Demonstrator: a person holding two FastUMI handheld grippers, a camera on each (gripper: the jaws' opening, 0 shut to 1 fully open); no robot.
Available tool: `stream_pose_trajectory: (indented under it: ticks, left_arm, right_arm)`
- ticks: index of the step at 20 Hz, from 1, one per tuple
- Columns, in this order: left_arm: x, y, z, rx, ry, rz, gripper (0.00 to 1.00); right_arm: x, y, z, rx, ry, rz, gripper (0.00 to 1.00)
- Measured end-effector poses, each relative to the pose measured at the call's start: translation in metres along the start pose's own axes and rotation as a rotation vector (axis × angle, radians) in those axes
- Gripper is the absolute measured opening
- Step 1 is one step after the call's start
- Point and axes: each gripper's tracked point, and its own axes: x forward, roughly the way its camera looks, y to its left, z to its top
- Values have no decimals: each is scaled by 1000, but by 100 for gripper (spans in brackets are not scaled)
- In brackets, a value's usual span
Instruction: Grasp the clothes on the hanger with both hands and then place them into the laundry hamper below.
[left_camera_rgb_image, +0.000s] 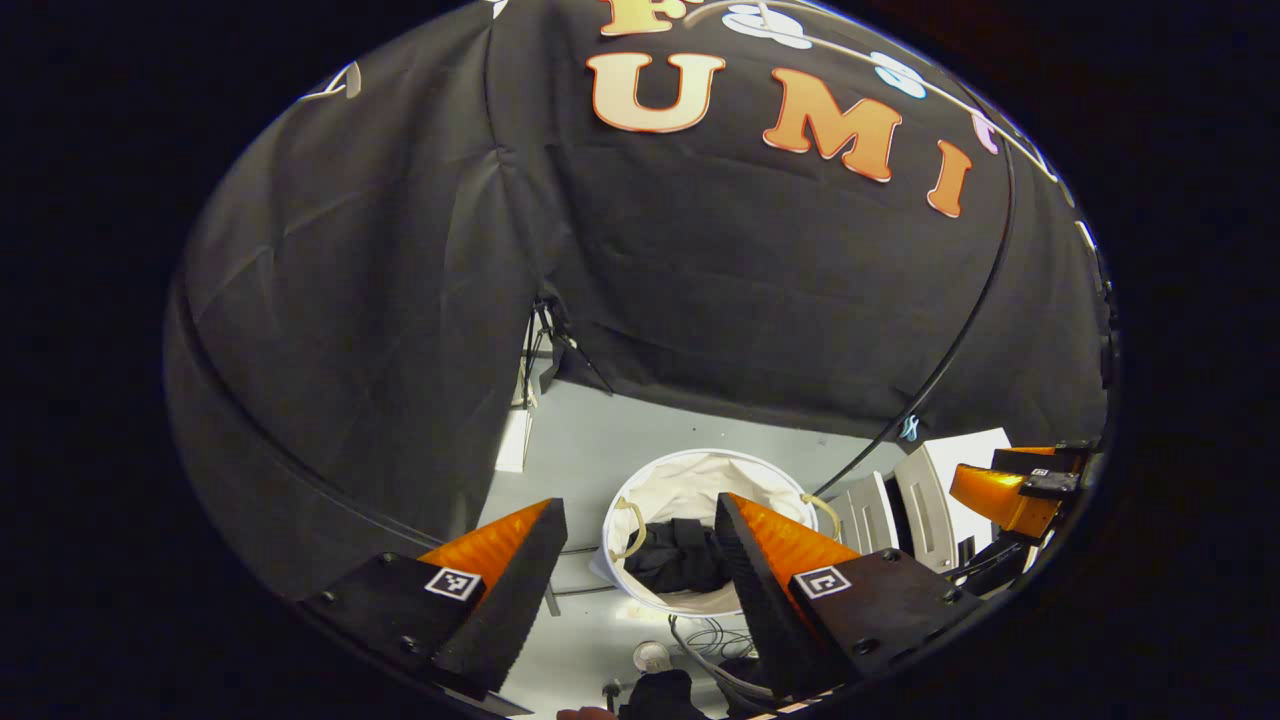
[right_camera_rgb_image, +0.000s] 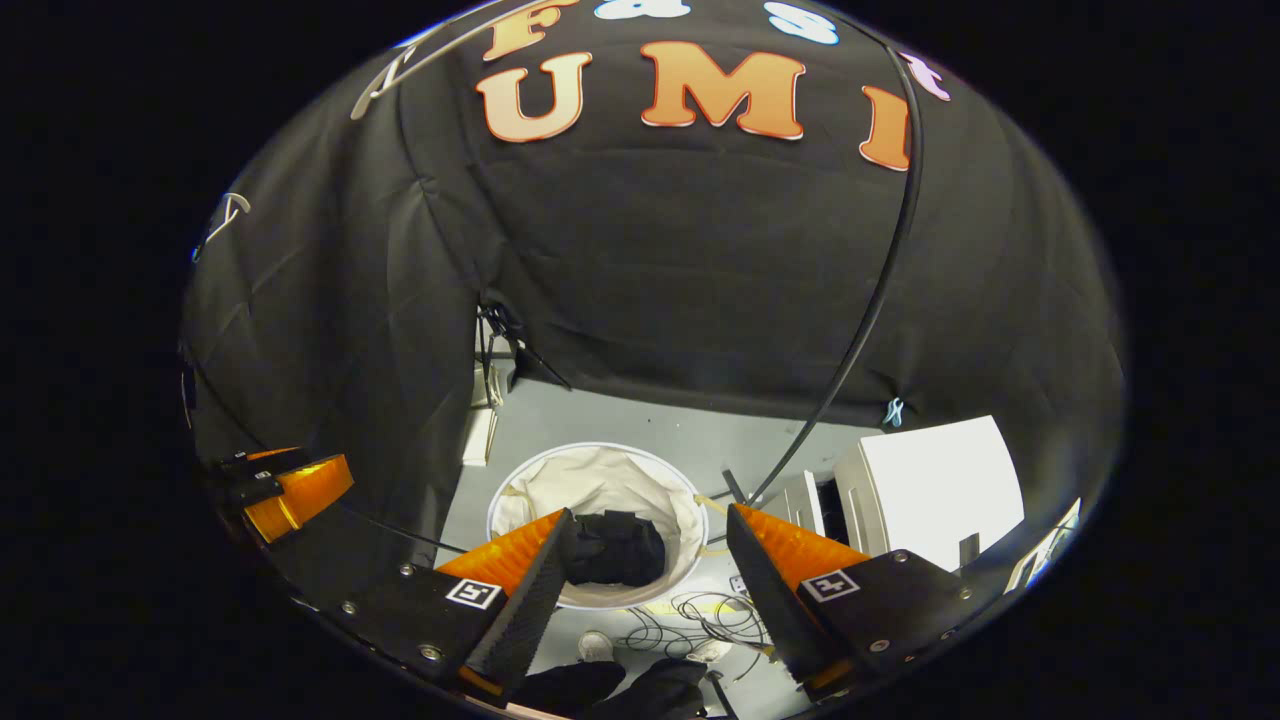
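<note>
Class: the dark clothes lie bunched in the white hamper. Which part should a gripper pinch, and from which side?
Pinch the raised fold atop the dark clothes, coming straight down through the open mouth of the hamper; its tall walls block side approaches, and the bunched cloth offers ridges.

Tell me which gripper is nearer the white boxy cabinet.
Right. The right gripper hangs just left of the white boxy cabinet; the left gripper sits farther left again.

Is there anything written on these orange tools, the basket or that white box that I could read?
No readable words or numbers.
The square tags on the left gripper and right gripper: black-and-white patterns, not words.
On the laundry hamper: no print seen.
On the white box: blank.
</note>
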Motion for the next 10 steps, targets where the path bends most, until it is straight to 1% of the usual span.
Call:
stream_pose_trajectory:
  ticks: [3, 4, 9, 10]
  left_arm:
    - [-36, -6, 33, 35, -72, -3, 100]
    - [-48, -6, 48, 43, -104, -4, 98]
    - [-103, -23, 108, 31, -258, -33, 98]
    - [-111, -25, 122, 31, -294, -39, 100]
  right_arm:
    - [-27, 10, 23, 3, -62, 19, 93]
    - [-34, 13, 31, 7, -86, 29, 93]
    - [-86, 14, 80, -15, -220, 31, 93]
    - [-97, 14, 92, -12, -246, 34, 93]
